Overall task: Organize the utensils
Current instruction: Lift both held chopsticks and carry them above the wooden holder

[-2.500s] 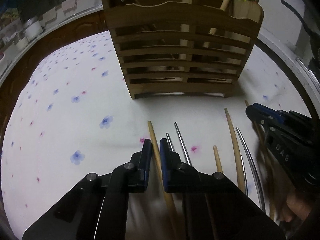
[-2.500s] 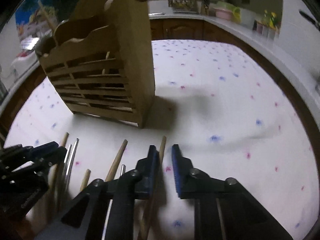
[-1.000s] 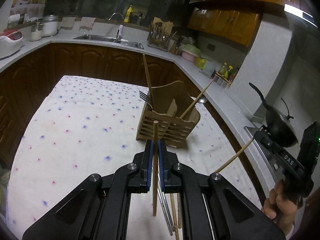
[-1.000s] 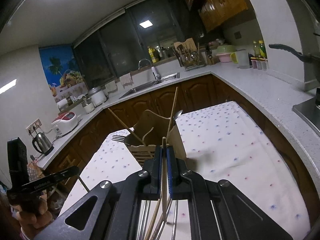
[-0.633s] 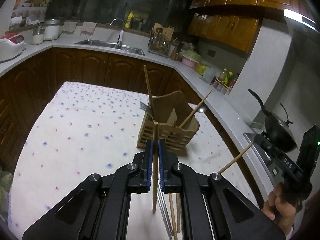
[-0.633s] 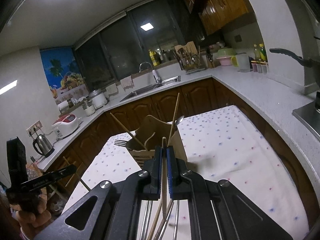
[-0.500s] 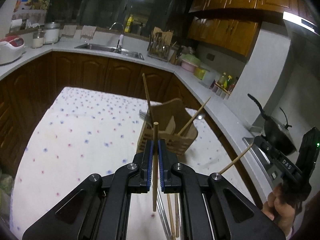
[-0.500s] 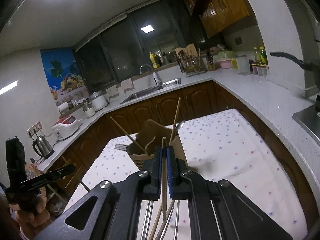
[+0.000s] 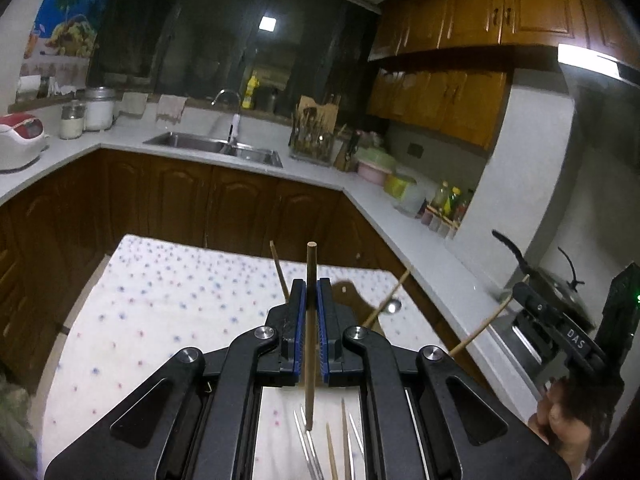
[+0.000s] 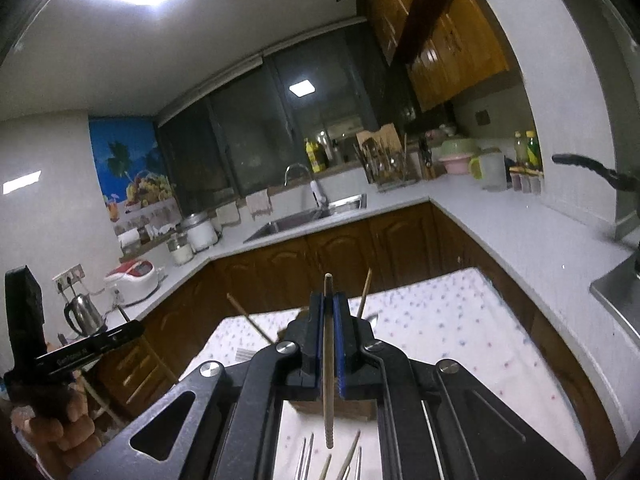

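Each tool was clamped on one upright chopstick: the left tool (image 9: 310, 320) on its wooden chopstick (image 9: 310, 280); the right tool (image 10: 329, 332) on another (image 10: 328, 360); held mid-length above the desk (image 9: 160, 300), either could pivot, missing the holder (image 9: 352, 300).

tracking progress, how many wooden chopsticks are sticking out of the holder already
2: one chopstick leans left above the left gripper, the other leans right by the spoon. The gripper hides most of the holder, so more may be hidden.
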